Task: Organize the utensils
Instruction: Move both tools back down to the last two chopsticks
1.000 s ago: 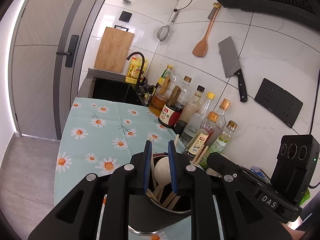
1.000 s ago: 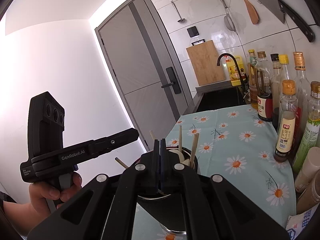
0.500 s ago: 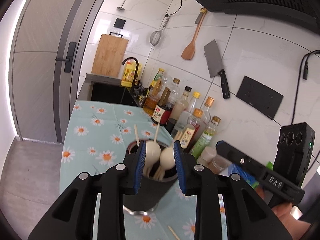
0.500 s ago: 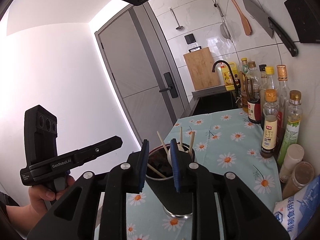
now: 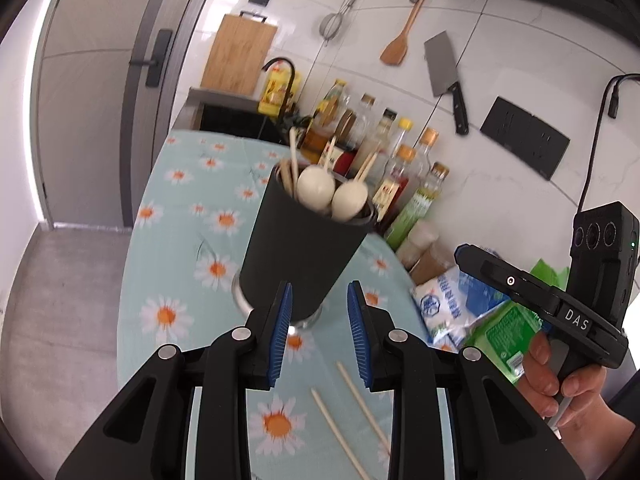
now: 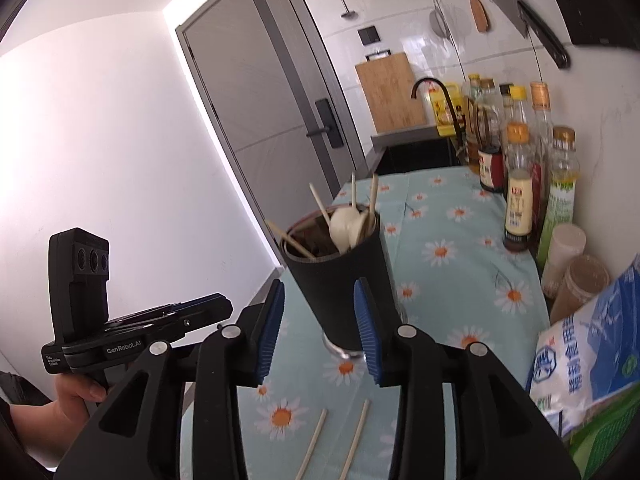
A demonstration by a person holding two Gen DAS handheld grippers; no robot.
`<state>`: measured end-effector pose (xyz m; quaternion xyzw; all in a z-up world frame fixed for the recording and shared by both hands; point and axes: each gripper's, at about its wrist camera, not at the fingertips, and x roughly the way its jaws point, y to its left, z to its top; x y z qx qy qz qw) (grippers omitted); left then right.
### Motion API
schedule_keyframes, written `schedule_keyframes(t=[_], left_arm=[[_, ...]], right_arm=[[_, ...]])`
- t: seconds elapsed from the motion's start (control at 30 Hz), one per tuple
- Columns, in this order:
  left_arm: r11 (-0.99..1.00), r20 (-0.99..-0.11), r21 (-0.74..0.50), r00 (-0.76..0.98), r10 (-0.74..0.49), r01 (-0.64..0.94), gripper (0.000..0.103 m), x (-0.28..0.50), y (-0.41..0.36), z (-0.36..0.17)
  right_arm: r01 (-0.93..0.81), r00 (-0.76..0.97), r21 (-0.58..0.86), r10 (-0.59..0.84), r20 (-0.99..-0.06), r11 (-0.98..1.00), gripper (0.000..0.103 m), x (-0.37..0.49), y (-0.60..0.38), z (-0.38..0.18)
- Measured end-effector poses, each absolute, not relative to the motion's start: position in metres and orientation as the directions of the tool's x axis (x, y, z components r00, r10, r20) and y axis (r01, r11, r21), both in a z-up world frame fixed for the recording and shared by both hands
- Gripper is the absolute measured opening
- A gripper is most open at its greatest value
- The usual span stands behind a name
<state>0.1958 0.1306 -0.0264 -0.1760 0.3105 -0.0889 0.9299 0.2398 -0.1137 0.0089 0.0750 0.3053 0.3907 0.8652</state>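
Note:
A black utensil holder [image 5: 300, 256] stands on the daisy tablecloth [image 5: 180, 216], holding two white spoons [image 5: 316, 188] and several wooden chopsticks. It also shows in the right wrist view [image 6: 340, 276]. Two loose chopsticks [image 5: 348, 412] lie on the cloth in front of it, also seen in the right wrist view [image 6: 336, 440]. My left gripper [image 5: 320, 332] is open and empty, just before the holder's base. My right gripper [image 6: 320, 328] is open and empty, with its jaws either side of the holder's lower part.
Sauce and oil bottles [image 5: 400, 168] line the wall at the right. Bags of salt and snacks [image 6: 580, 360] and two jars [image 6: 568, 264] lie at the right. A sink [image 5: 228, 116], cutting board, cleaver and wooden spatula are at the back. The table's left edge drops to the floor.
Both grippers have pulled back and down from the holder's top and opened wider. The two loose chopsticks on the cloth have come into view.

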Motion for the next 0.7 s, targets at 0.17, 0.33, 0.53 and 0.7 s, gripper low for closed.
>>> schedule_keyframes(t=[0.17,0.33,0.53,0.7], left_arm=[[0.915,-0.593,-0.402,0.753,-0.286,0.031,0.028,0.185,0.129,-0.047],[0.912,-0.642,-0.409,0.714,-0.280,-0.010,0.037,0.177,0.131,-0.068],[0.905,-0.683,-0.421,0.676,-0.278,-0.053,0.037,0.169,0.135,-0.089],[0.903,-0.710,-0.425,0.642,-0.289,-0.064,0.037,0.163,0.134,-0.100]], right_arm=[[-0.597,0.462,0.388,0.697,-0.549,0.702,0.042,0.231,-0.112,-0.017],[-0.557,0.394,0.394,0.650,-0.650,0.731,0.050,0.226,-0.109,-0.044],[-0.505,0.303,0.399,0.590,-0.748,0.765,0.051,0.228,-0.106,-0.072],[-0.453,0.245,0.364,0.506,-0.827,0.814,0.051,0.229,-0.102,-0.094]])
